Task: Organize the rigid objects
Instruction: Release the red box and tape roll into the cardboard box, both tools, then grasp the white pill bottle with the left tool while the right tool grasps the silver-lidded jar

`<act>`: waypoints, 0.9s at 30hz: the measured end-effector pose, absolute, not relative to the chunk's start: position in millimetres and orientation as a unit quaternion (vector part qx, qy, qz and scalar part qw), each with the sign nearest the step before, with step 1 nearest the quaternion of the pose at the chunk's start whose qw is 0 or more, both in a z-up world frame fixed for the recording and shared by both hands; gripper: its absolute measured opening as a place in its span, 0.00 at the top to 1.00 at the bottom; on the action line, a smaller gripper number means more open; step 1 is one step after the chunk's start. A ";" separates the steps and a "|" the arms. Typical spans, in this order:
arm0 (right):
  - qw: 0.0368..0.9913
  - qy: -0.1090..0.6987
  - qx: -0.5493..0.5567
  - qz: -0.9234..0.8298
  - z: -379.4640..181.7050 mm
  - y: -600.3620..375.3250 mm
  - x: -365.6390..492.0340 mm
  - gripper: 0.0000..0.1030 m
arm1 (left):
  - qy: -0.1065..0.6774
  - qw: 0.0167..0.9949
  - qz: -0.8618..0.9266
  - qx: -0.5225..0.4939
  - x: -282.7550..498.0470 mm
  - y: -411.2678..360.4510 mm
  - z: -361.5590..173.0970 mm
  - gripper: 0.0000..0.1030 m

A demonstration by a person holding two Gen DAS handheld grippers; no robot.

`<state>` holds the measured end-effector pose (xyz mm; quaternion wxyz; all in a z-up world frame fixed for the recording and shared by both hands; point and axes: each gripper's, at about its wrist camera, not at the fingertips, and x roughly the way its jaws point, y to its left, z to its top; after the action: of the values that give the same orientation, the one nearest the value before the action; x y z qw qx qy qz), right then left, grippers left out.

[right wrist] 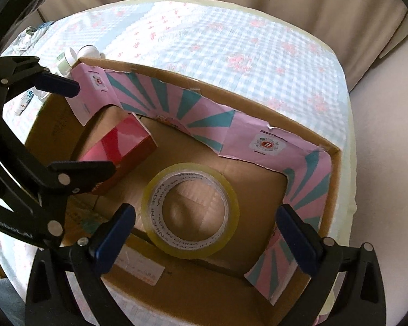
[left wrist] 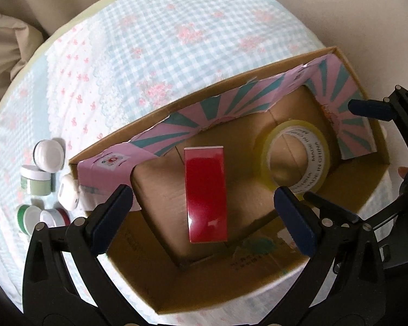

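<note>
An open cardboard box (left wrist: pixel 204 282) (right wrist: pixel 204 296) with pink and teal paper lining stands on a checked cloth. Inside it a glossy red box (left wrist: pixel 205 190) (right wrist: pixel 122 146) lies on the floor, with a roll of clear tape (left wrist: pixel 268 149) (right wrist: pixel 149 217) flat beside it. My left gripper (left wrist: pixel 204 217) (right wrist: pixel 95 127) hangs open above the red box and touches nothing. Over the tape roll my right gripper (right wrist: pixel 204 231) (left wrist: pixel 329 150) also stands open, its blue pads well clear of the roll.
Outside the box's left wall sit several small items on the cloth: a white-lidded jar (left wrist: pixel 49 154), a pale green jar (left wrist: pixel 36 180) (right wrist: pixel 64 59), a white case (left wrist: pixel 68 194) and two more jars (left wrist: pixel 27 217). Beige curtains (right wrist: pixel 285 2) hang behind the round table.
</note>
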<state>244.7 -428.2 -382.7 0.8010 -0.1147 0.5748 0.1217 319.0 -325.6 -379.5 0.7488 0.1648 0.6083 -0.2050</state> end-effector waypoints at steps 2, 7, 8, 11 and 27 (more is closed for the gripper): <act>0.804 0.572 -0.115 0.119 -376.2 -428.5 241.8 0.00 | 0.603 0.753 -0.206 0.163 313.7 -329.2 -368.1 0.00; 0.814 0.557 -0.115 0.114 -347.6 -426.1 233.1 0.00 | 0.588 0.767 -0.213 0.148 300.7 -320.3 -332.3 0.00; 0.816 0.554 -0.116 0.114 -341.4 -425.1 230.8 0.00 | 0.583 0.771 -0.214 0.143 297.0 -316.9 -322.0 0.00; 0.823 0.543 -0.123 0.110 -314.9 -419.1 221.7 0.00 | 0.568 0.783 -0.217 0.128 285.1 -307.4 -292.4 0.00; 0.867 0.496 -0.034 0.037 -171.2 -320.6 139.6 0.00 | 0.502 0.843 -0.178 0.080 188.2 -109.7 -168.3 0.00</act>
<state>139.6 -320.6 -171.2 0.8670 -0.0337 0.4958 0.0374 188.2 -109.7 -168.3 0.8426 0.0799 0.5020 -0.1778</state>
